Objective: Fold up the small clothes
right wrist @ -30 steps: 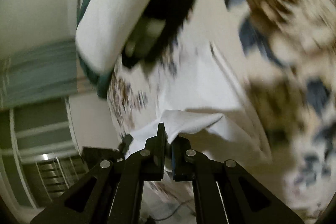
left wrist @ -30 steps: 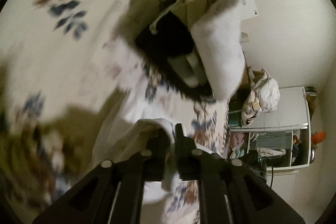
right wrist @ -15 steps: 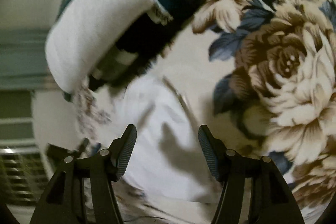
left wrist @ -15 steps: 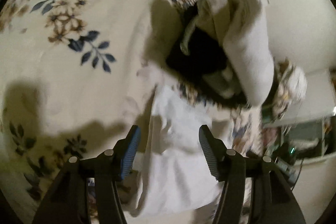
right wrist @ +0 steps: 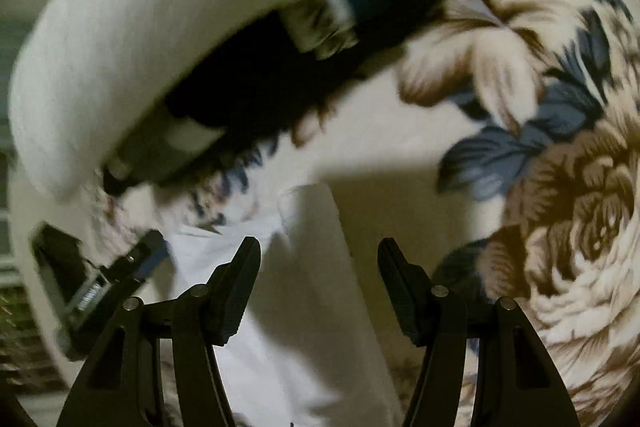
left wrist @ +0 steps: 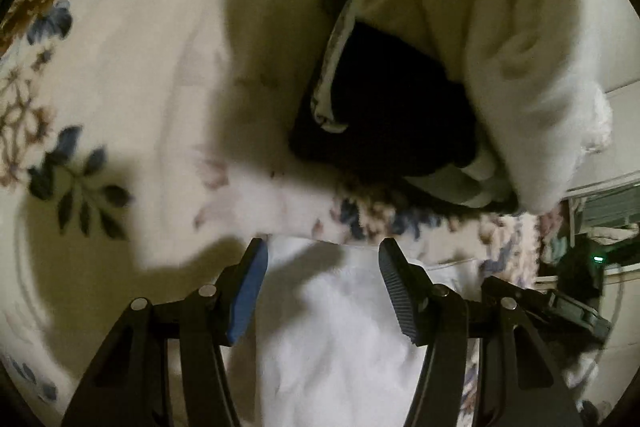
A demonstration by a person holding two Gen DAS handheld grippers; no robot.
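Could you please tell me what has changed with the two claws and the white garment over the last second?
Both claws let go: a second ago each was shut on a pinch of the white garment; now the left claw and right claw are open above it, and it lies on the floral bedspread. The stack of folded clothes beyond it stayed where it was.

The left gripper (left wrist: 320, 291) is matte black, with silver round screws along its angular linkage arms at the lower frame; one ribbed pad (left wrist: 249, 297) is blue, the other dark. The right gripper (right wrist: 318, 287) matches: black arms, silver screws, dark ribbed pads (right wrist: 400, 295).
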